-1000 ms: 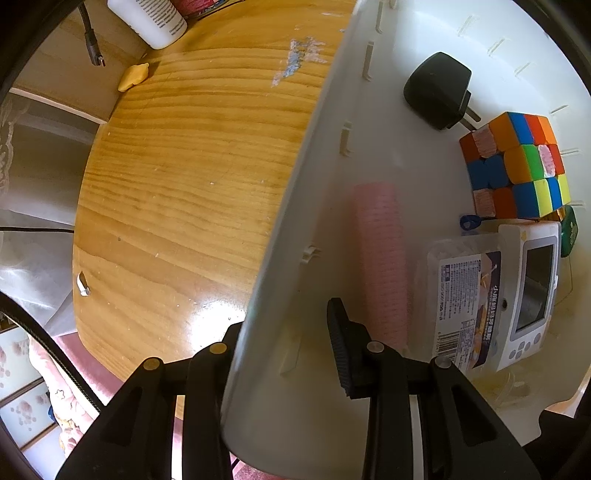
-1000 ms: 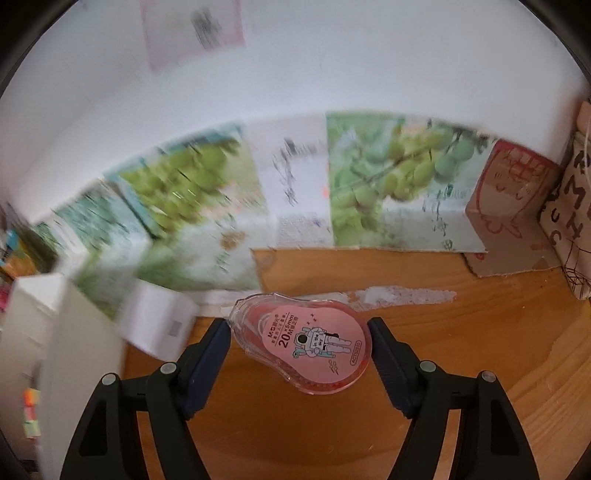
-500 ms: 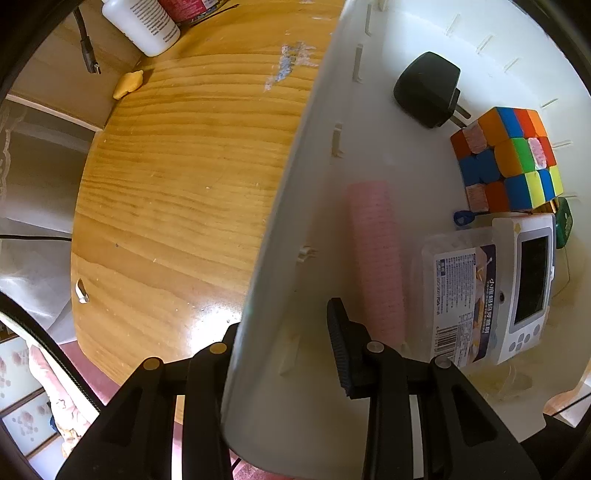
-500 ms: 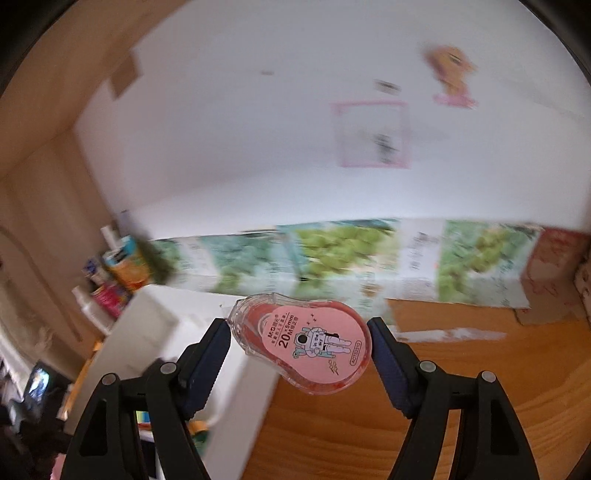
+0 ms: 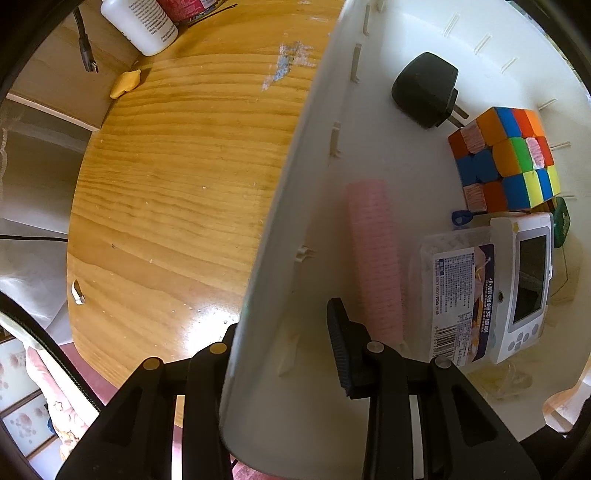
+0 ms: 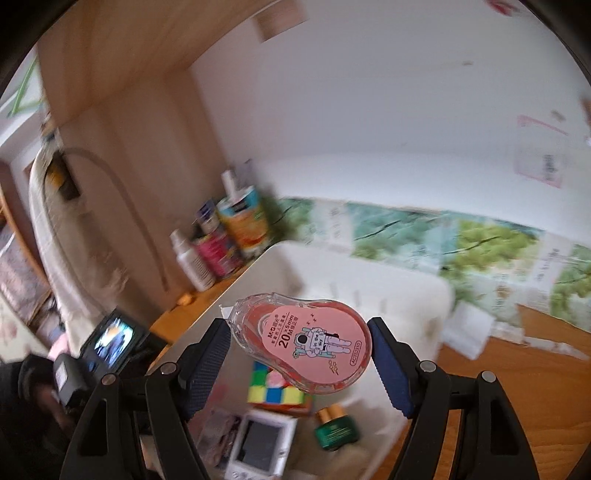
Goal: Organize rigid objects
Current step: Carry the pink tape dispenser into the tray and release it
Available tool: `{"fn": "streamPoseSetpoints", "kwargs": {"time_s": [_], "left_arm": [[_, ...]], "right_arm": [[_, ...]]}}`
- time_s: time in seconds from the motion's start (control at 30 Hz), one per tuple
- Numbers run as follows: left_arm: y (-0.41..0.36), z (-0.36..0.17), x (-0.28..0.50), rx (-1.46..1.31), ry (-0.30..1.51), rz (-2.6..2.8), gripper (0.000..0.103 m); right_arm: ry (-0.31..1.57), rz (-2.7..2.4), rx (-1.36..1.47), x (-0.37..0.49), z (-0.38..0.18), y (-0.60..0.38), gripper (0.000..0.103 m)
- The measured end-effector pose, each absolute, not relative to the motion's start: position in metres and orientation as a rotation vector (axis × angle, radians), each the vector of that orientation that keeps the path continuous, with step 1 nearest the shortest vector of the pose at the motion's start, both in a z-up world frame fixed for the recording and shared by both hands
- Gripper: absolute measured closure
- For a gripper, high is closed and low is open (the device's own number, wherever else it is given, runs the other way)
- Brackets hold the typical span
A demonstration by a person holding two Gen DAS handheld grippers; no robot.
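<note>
My right gripper [image 6: 299, 354] is shut on a pink correction tape dispenser [image 6: 306, 347] and holds it in the air above the white storage bin [image 6: 406, 295]. My left gripper [image 5: 280, 343] is shut on the bin's side wall [image 5: 295, 206], one finger outside and one inside. In the bin lie a colour cube [image 5: 506, 162], a black plug adapter [image 5: 424, 88], a pink roller [image 5: 373, 258], a clear labelled box [image 5: 458, 295] and a white handheld device [image 5: 524, 280]. The cube [image 6: 273, 387], the device [image 6: 262, 443] and a green jar [image 6: 336, 428] show below the tape.
The bin stands on a round wooden table [image 5: 177, 177]. A white bottle [image 5: 140, 22] and a small yellow piece [image 5: 125, 83] sit at the table's far edge. Bottles and cans [image 6: 221, 247] stand by the wall behind the bin. My left-hand gripper body [image 6: 92, 350] shows at the left.
My right gripper has swung left with the tape, from facing the wall and table to hanging over the open bin. The left gripper has kept its grip on the bin wall.
</note>
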State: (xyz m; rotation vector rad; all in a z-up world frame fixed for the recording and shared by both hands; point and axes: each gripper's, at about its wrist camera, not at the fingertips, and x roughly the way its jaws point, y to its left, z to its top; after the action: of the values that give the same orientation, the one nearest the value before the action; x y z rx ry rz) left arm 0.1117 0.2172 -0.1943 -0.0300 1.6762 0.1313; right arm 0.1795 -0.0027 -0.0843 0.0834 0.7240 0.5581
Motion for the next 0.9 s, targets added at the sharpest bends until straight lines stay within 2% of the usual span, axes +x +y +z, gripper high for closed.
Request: {"fn": "streamPoseSetpoints", "kwargs": {"time_s": [0.27,0.4,0.9], "left_arm": [[0.218,-0.200,0.112,-0.037,1.677,0.134,0.067],[0.218,-0.202,0.112,-0.038,1.677,0.139,0.067],[0.213,-0.203,0.115,-0.027,1.684,0.159,0.067]], "right_arm": [[0.807,0.660,-0.004,0.164,-0.102,0.030,0.026],[0.822,0.632,-0.043,0.159,-0.106,0.032,0.021],[0.765,0.446,-0.196,0.184,-0.094,-0.044,0.018]]}}
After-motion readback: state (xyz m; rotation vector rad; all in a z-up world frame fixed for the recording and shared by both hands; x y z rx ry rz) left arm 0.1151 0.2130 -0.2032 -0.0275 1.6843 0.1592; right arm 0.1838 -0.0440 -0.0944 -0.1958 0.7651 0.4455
